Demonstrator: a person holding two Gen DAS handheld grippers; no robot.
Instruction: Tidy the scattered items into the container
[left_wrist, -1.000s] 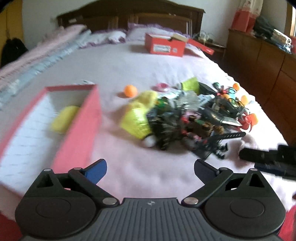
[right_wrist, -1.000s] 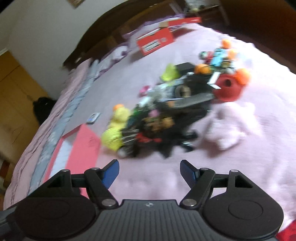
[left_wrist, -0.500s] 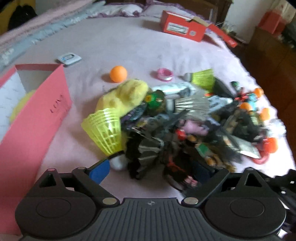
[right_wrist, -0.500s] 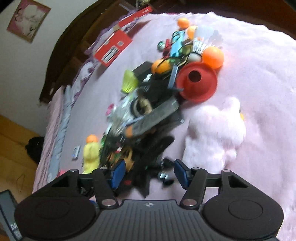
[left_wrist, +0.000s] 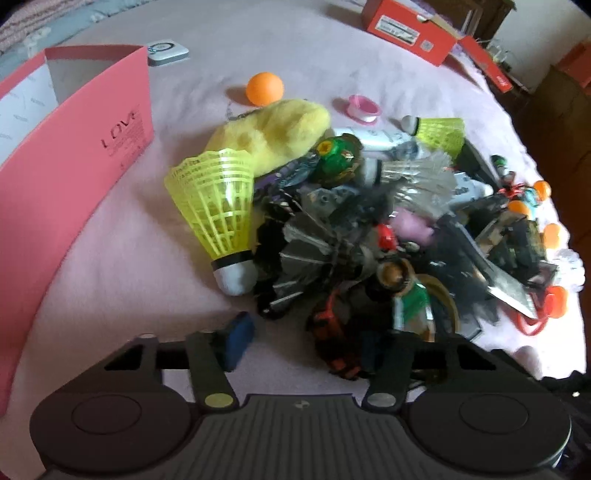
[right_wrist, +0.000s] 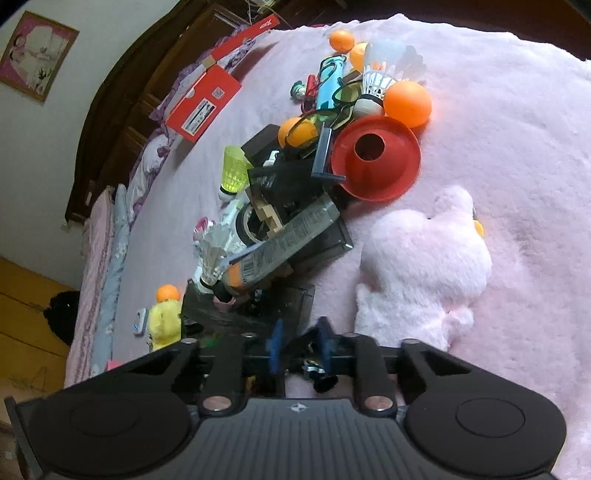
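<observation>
left gripper (left_wrist: 306, 343): jaws closing at the near edge of the toy pile (left_wrist: 369, 236); a red-and-black item (left_wrist: 332, 332) sits between the fingers, contact not clear.
left surroundings: yellow shuttlecock (left_wrist: 218, 210) just ahead of the left finger, cork end toward the gripper, leaning on the pile; yellow plush (left_wrist: 277, 133) behind it; orange ball (left_wrist: 265, 88) beyond, apart from the pile.
container: pink box (left_wrist: 74, 162) at the left, open, well clear of the pile.
right gripper (right_wrist: 297, 345): jaws closing, narrow gap, over small dark parts (right_wrist: 314, 369) at the pile's near end; grip cannot be confirmed.
right surroundings: pink plush (right_wrist: 424, 266) just right of the fingers; red cone (right_wrist: 376, 158) and orange ball (right_wrist: 406, 103) farther up.
surface: pink bedspread (right_wrist: 517, 147).
</observation>
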